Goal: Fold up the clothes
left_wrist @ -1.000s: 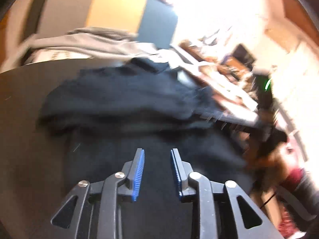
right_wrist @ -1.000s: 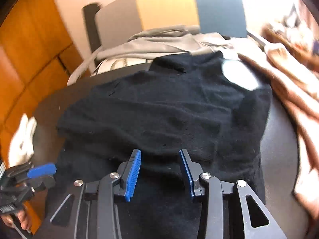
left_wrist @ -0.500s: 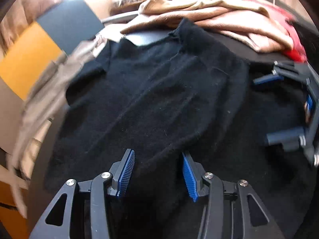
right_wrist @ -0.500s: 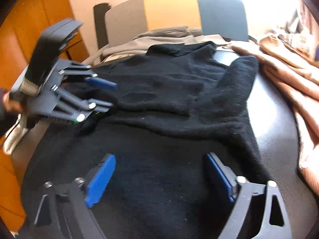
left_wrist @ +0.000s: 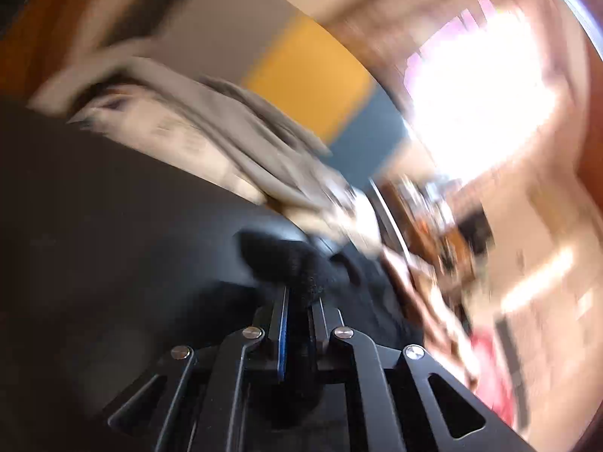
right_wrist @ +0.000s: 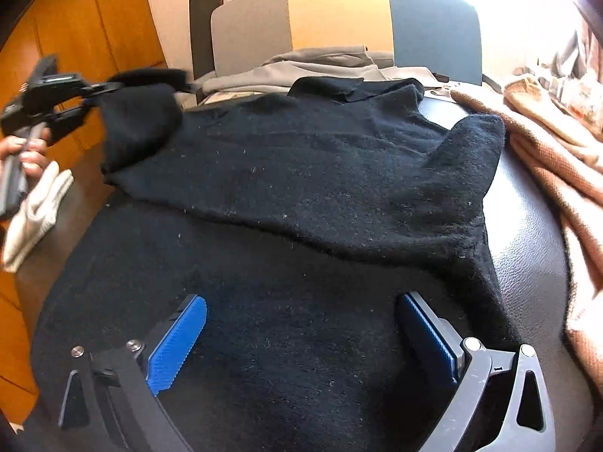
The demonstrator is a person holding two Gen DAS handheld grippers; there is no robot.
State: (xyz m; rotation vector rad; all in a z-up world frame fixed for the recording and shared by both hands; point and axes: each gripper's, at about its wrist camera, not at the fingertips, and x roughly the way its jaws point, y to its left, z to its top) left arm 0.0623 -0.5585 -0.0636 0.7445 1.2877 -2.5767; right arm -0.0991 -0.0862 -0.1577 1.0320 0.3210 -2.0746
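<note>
My left gripper [right_wrist: 101, 90] clamps black sweater [right_wrist: 301, 173] sleeve, lifted at table's [right_wrist: 527, 263] left edge; right gripper [right_wrist: 301, 339] spread wide above hem.

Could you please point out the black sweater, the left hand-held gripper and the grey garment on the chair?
black sweater [right_wrist: 301, 173]: right wrist view, middle of its folded upper layer.
left hand-held gripper [right_wrist: 94, 98]: right wrist view, between its fingertips, shut on the sweater's sleeve.
grey garment [right_wrist: 320, 64]: right wrist view, its top fold.

Left wrist view smeared by motion blur, cluttered background [left_wrist: 444, 233] unreadable, black sweater [left_wrist: 286, 260] hiding the fingers' tips
</note>
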